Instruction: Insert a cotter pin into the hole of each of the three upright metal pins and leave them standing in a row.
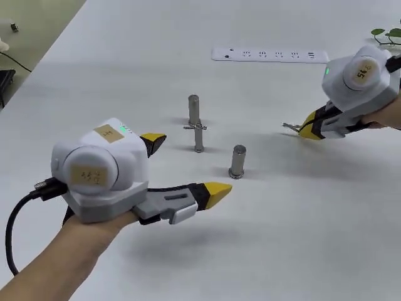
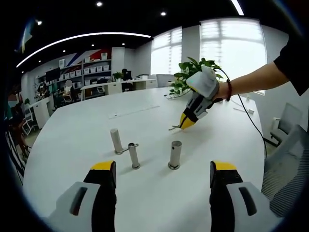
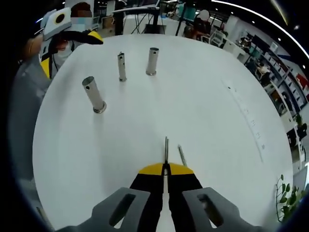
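Three upright metal pins stand in a loose row on the white table. The far pin (image 1: 193, 108) and the near pin (image 1: 238, 161) have bare holes. The middle pin (image 1: 198, 137) carries a cotter pin (image 1: 195, 127) through its hole, also seen in the left gripper view (image 2: 133, 155). My left gripper (image 1: 187, 166) is open and holds nothing, just in front of the pins. To the right of the row, my right gripper (image 1: 308, 130) is low over the table and shut on a second cotter pin (image 3: 165, 149), which sticks out past its tips (image 3: 165, 168). A thin sliver (image 3: 181, 154) lies beside it; pin or shadow, I cannot tell.
A white power strip (image 1: 269, 55) lies flat at the back of the table. A potted plant (image 1: 390, 34) stands at the far right edge. A black cable (image 1: 15, 216) trails from the left gripper. Open tabletop surrounds the pins.
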A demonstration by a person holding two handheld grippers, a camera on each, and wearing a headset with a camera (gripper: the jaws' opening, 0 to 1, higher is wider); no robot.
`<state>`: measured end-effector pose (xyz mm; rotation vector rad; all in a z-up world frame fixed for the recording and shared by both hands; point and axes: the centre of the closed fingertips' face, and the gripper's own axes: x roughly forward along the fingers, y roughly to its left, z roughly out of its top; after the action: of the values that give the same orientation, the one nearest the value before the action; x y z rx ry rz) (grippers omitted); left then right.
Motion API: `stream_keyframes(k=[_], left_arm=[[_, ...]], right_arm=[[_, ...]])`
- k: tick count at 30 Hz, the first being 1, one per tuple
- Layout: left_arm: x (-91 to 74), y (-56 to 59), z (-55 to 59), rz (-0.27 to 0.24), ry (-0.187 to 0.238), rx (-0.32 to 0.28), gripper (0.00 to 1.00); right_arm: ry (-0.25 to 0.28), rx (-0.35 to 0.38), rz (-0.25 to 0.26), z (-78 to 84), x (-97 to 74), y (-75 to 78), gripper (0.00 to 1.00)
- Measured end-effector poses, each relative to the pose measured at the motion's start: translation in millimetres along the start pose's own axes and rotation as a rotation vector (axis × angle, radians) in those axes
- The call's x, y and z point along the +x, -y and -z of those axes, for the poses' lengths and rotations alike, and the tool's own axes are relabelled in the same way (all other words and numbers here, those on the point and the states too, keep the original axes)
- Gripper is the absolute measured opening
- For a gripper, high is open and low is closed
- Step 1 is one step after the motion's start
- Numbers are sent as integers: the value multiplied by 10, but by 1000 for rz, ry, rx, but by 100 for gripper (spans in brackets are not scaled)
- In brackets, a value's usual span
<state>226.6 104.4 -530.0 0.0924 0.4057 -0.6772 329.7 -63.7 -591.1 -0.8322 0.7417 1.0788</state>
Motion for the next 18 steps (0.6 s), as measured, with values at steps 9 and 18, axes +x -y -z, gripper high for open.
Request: stream_keyframes(k=[9,18], left_arm=[[58,31,-67,37,-21,-14,68],[140,106,-147,69,-36,-55,61]], right_arm=[[55,-81,4,-186,-128,-220,0],[129,-164,18,-442,-253,-394,0]])
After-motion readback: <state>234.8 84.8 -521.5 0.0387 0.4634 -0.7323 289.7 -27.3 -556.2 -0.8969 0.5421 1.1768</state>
